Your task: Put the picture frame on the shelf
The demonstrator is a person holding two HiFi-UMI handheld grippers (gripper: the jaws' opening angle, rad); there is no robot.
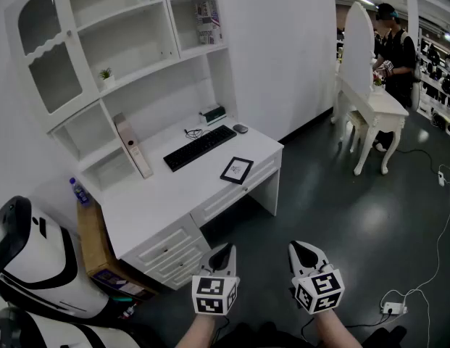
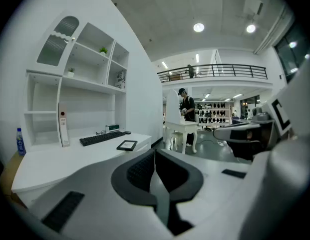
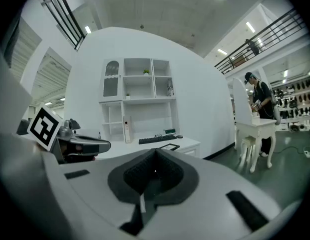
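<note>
A black picture frame point(image 1: 237, 170) lies flat near the front right corner of the white desk point(image 1: 167, 194); it also shows small in the left gripper view point(image 2: 127, 145) and the right gripper view point(image 3: 169, 147). Behind the desk rises a white shelf unit point(image 1: 130, 42) with open compartments. Both grippers hover over the dark floor well in front of the desk. My left gripper point(image 1: 223, 256) is shut with nothing in it, its jaws meeting point(image 2: 155, 156). My right gripper point(image 1: 306, 254) is shut and empty too point(image 3: 155, 156).
On the desk are a black keyboard point(image 1: 200, 147), a mouse point(image 1: 240, 128), glasses and a white binder point(image 1: 132, 145). A cardboard box point(image 1: 98, 256) stands left of the desk. At the far right a person point(image 1: 391, 46) stands by a white dressing table point(image 1: 373, 104). Cables and a power strip point(image 1: 393, 308) lie on the floor.
</note>
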